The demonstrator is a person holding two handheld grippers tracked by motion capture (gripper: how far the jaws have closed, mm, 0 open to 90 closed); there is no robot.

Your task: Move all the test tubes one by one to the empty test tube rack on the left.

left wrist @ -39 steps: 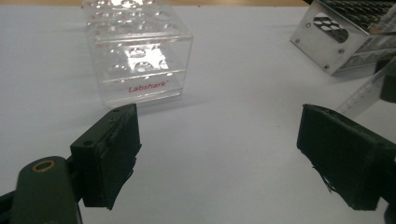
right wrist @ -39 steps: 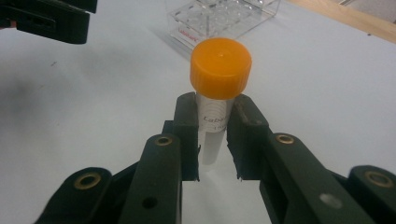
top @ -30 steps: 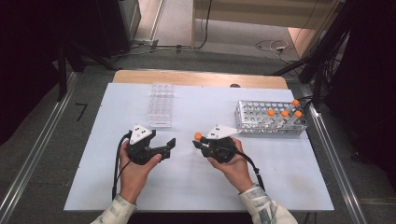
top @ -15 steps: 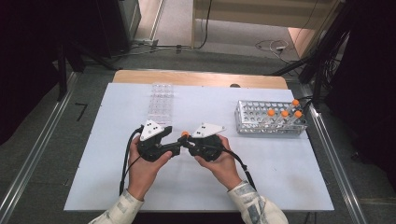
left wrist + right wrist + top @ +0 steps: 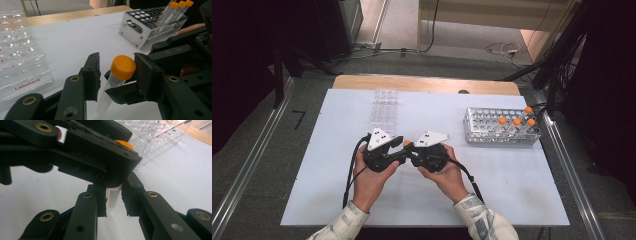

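While my right gripper point(image 5: 412, 150) keeps the tube point(image 5: 113, 86) clamped by its body above the desk's point(image 5: 512, 185) middle, near the front edge, my left gripper's point(image 5: 116, 75) jaws have just been closing around the orange cap point(image 5: 123, 67), one pad touching, the other apart. I'd seat both pads squarely on the cap before twisting, holding the tube steady.

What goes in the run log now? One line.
right gripper: shut on tube | left gripper: jaws have just been closing around orange cap, not yet clamped
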